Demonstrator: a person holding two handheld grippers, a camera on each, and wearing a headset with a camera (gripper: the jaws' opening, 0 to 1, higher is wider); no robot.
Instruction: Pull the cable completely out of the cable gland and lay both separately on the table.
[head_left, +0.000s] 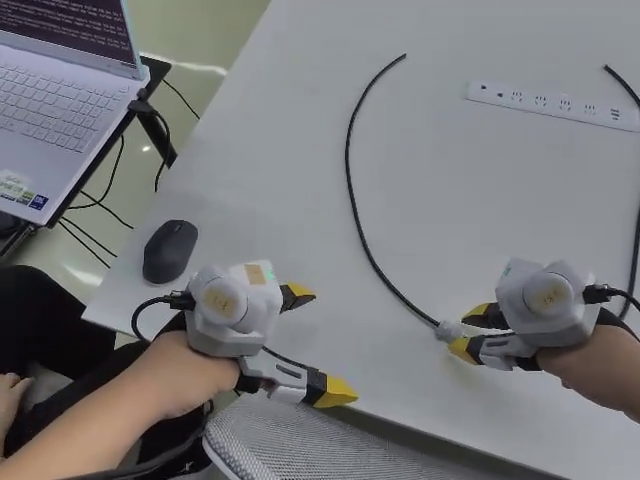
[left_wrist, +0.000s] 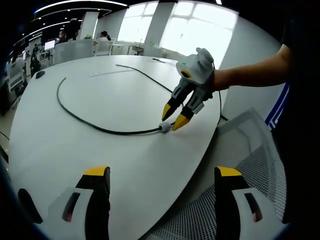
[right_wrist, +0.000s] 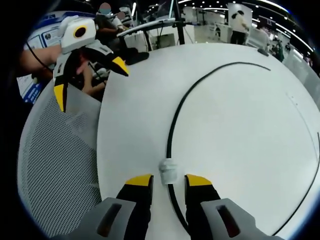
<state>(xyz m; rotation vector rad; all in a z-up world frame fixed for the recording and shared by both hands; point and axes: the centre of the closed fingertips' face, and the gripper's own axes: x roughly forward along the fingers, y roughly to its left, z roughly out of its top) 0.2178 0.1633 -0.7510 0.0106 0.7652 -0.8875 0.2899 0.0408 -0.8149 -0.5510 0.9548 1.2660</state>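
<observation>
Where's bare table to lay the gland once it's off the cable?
Bare table lies between the mouse and the cable, and inside the cable's arc, short of the power strip. It is crowded around the right gripper, at the cable gland.

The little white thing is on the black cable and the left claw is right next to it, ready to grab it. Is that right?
Not quite. The white cable gland is on the black cable, but the claw right next to it is the right claw, as the right gripper view shows. The left claw is open, well away from it.
</observation>
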